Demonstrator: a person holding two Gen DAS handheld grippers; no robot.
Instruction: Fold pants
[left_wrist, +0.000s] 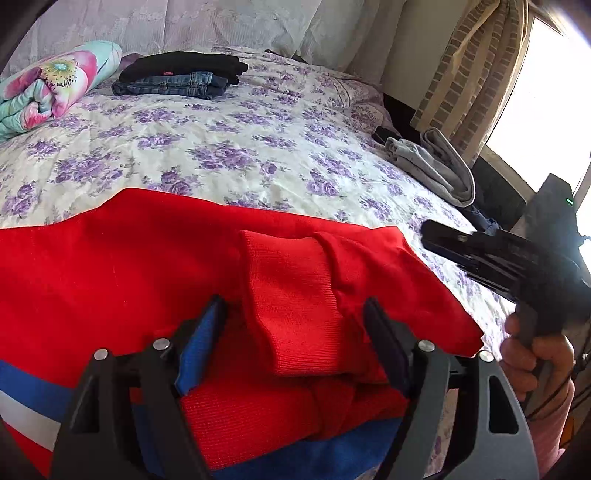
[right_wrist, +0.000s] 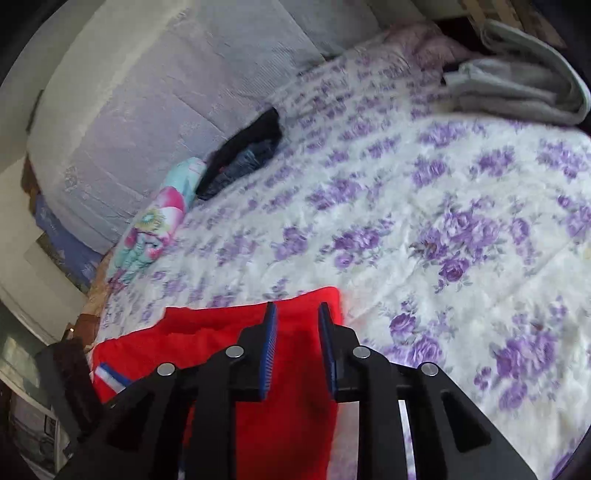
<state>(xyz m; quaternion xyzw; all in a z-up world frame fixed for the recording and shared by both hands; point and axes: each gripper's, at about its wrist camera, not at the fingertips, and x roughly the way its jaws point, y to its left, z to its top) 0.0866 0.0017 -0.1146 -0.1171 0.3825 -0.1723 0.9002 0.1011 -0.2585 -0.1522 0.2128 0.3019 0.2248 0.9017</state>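
We see the red pants lying on the bed at its near edge, partly folded, with a ribbed red cuff turned back on top and a blue and white stripe running along the side at the lower left. The cloth looks like a smooth knit, mostly flat, with a few soft ridges beside the cuff. The bed under them carries a white quilted cover printed with purple flowers, bare across its middle. At the far left of it lies a rolled floral quilt in pink and pale green, and just beside that a stack of folded dark pants and jeans. Near the right edge sits a folded grey garment. Behind the bed rises a pale padded headboard or wall covering, and to the right a checked curtain hangs beside a bright window.

Our left gripper hangs low over the pants with its fingers spread wide on either side of the cuff; the pads do not press on it. In the right wrist view our right gripper stands over the corner of the red pants, its fingers drawn fairly close but with a clear gap between them, and nothing pinched there. From the left view we also see the right gripper's dark body, held by a hand at the bed's right side
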